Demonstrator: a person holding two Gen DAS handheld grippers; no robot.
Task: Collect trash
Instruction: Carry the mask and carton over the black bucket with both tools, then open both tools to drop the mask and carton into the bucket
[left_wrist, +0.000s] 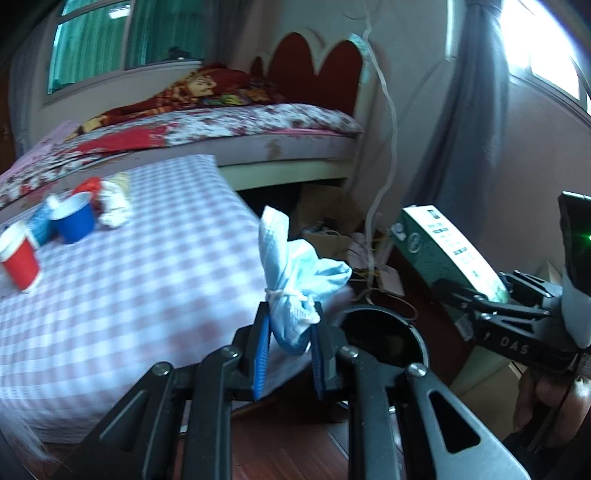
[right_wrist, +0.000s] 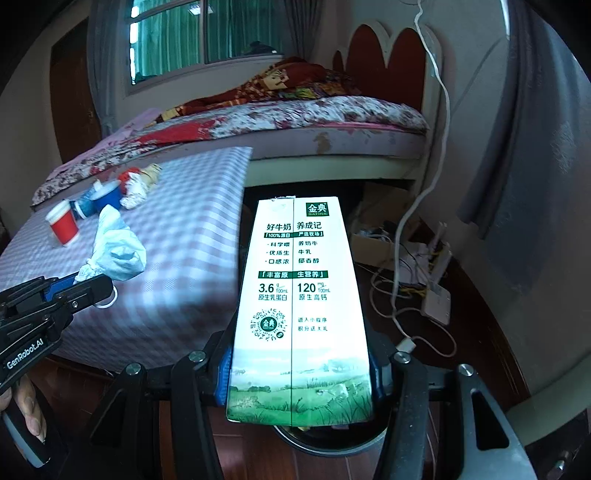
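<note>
On the checked tablecloth (left_wrist: 147, 266) at far left stand a red paper cup (left_wrist: 18, 258) and a blue paper cup (left_wrist: 74, 218), both upright, with crumpled paper (left_wrist: 114, 206) just beside the blue one. Further right, the left gripper (left_wrist: 290, 332) is clamped tight on the knotted end of a pale blue face mask (left_wrist: 291, 266); the bundle's long axis runs up and away from the pads, its loose end fanned out above the tie. Just beyond its right finger sits a dark round bin (left_wrist: 384, 332) on the wood floor. To the right, the right gripper (right_wrist: 299, 373) holds a green-and-white milk carton (right_wrist: 299, 295) by its lower end, its long axis pointing forward along the fingers, its far end toward the bed (right_wrist: 295, 122), above the bin's rim (right_wrist: 325, 443).
</note>
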